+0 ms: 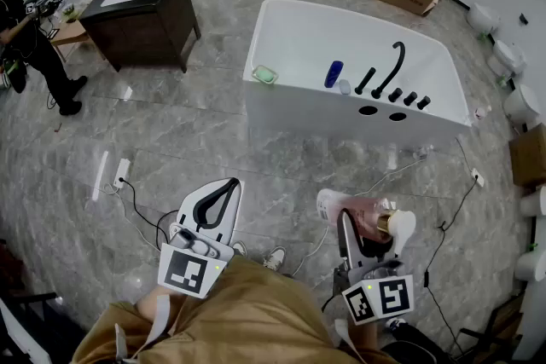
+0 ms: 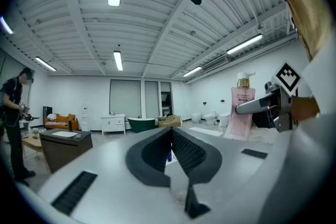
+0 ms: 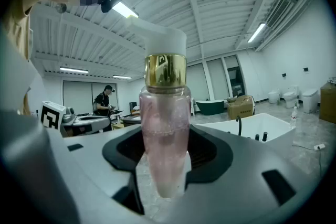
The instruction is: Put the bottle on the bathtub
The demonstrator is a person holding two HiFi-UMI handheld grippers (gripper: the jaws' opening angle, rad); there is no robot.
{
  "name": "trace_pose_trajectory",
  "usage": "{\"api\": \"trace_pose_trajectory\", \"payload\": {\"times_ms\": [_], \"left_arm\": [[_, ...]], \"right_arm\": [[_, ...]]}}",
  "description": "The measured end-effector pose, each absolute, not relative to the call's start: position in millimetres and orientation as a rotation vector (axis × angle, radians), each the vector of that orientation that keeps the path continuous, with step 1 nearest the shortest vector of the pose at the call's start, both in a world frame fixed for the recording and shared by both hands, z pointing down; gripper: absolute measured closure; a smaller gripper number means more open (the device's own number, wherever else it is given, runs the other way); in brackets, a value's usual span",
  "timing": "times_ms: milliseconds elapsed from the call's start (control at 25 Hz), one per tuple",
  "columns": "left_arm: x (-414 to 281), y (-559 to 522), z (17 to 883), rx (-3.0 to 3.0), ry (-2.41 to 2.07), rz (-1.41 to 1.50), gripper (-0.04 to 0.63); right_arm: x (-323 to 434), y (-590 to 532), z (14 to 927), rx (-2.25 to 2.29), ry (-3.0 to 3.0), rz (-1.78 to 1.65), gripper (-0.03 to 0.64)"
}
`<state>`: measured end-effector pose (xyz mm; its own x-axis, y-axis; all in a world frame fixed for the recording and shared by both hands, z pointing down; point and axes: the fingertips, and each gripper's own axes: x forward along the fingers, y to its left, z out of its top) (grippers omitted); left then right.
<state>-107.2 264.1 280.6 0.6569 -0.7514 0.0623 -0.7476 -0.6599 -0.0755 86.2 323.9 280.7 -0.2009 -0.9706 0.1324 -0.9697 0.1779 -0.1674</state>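
right claw (image 1: pixel 373 223) clamps the pink bottle (image 3: pixel 163 128); left claw (image 1: pixel 230 183) closed, seemingly empty; bathtub (image 1: pixel 303 34) ahead.

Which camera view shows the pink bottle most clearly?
The right gripper view: the pink bottle fills the centre, clamped between the jaws, gold collar and white cap clear. The head view shows the bottle from above, partly covered. The left gripper view shows the bottle small, at the right.

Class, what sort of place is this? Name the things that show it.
Likely a bathroom-fittings showroom or test hall: a white bathtub stands alone mid-room, toilets line the wall, and a dark green tub sits behind.
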Motion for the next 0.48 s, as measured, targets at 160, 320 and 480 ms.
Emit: {"api": "trace_pose_trajectory", "payload": {"times_ms": [160, 320, 480], "left_arm": [[-107.8, 265.4, 280.1, -2.818, 1.291, -0.124, 0.589], [-120.2, 259.2, 278.1, -2.821, 1.298, -0.118, 0.589], [-131.5, 250.5, 277.7, -2.823, 1.299, -0.122, 0.589]], "right_arm": [[84.4, 320.8, 284.8, -1.979, 2.436, -0.349, 0.387], [74.1, 316.1, 284.2, -1.975, 2.431, -0.361, 0.387], [59.6, 306.5, 284.4, -1.968, 2.445, -0.371, 0.387]]}}
